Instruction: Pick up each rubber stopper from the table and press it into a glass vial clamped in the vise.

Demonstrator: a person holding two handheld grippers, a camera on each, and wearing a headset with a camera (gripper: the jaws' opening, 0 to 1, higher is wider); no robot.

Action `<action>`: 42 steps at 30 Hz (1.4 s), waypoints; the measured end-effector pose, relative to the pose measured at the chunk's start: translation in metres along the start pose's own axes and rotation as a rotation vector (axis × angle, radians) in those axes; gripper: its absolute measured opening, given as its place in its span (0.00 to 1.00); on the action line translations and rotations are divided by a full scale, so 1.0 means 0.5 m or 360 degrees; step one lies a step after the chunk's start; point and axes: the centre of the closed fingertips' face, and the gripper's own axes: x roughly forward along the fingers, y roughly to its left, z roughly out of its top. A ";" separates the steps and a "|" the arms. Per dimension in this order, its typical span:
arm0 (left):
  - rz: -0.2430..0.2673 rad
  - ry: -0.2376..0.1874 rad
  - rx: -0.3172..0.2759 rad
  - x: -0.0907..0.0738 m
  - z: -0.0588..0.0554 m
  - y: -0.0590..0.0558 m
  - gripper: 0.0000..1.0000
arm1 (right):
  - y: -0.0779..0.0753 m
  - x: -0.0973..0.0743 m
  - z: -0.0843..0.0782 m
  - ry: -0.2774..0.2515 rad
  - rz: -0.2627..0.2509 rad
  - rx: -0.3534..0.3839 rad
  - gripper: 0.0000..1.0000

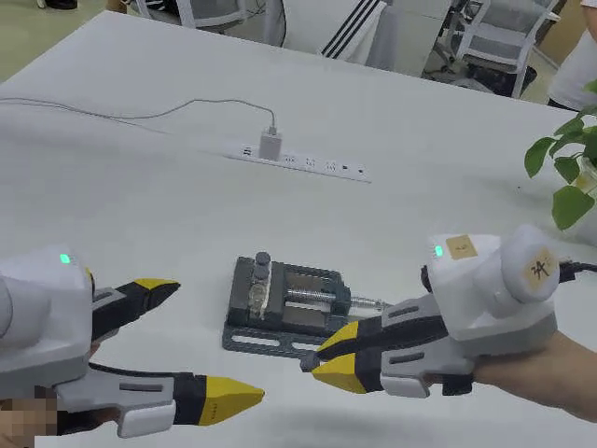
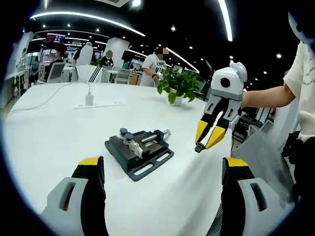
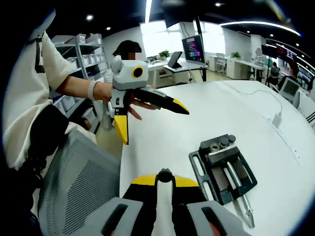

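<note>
A dark grey vise (image 1: 297, 317) sits mid-table with glass vials clamped in its jaws; one vial (image 1: 262, 273) carries a dark stopper on top. My right gripper (image 1: 314, 366) hovers just right of the vise's near end, shut on a small dark rubber stopper (image 3: 165, 174). In the left gripper view it (image 2: 203, 143) hangs above the table to the right of the vise (image 2: 140, 150). My left gripper (image 1: 210, 343) is open with nothing between its jaws, low and left of the vise. The right gripper view shows it (image 3: 153, 124) spread wide beyond the vise (image 3: 224, 164).
A white power strip (image 1: 298, 161) with a plugged charger (image 1: 270, 145) and its cable lies behind the vise. A green plant (image 1: 569, 168) stands at the table's right edge. Office chairs (image 1: 499, 37) and people stand beyond the far edge.
</note>
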 end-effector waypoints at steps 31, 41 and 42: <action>0.0177 0.0216 0.0327 -0.017 -0.060 0.015 0.99 | -0.158 0.042 0.054 0.0654 0.0085 -0.0648 0.05; 0.0146 0.0227 0.0261 -0.016 -0.082 -0.006 0.98 | -0.183 0.075 0.057 0.0851 0.0141 -0.0866 0.05; 0.0152 0.0236 0.0273 -0.016 -0.084 -0.005 0.98 | -0.185 0.076 0.053 0.0886 0.0152 -0.0888 0.05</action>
